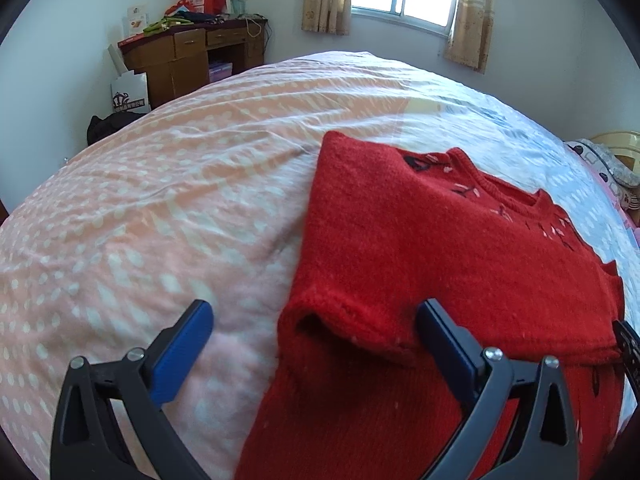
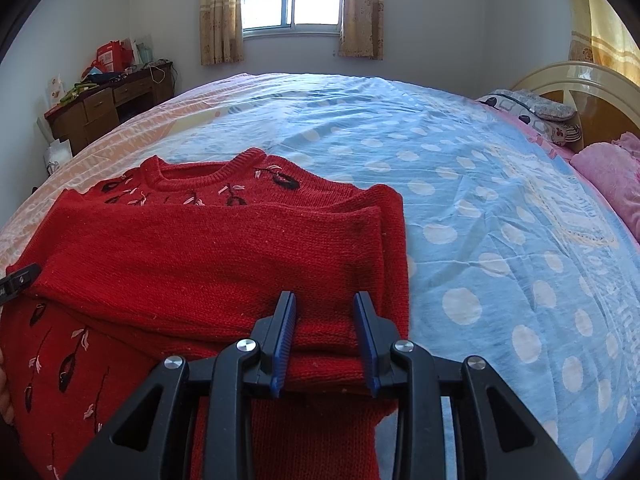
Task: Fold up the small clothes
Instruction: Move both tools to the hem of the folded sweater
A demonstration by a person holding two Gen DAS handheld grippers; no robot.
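Red knitted embroidered sweater (image 2: 208,248) lies on polka-dot bedsheet (image 2: 480,208), sleeves crossed over chest, long axis running away toward window; right gripper (image 2: 325,340) half-closed, straddling folded sleeve edge, grasp unclear, left gripper (image 1: 316,344) spread wide over cuff.

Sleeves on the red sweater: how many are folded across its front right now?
2. One sleeve lies over the chest of the red sweater, its open cuff by the left gripper; the other sleeve crosses from the right side, by the right gripper.
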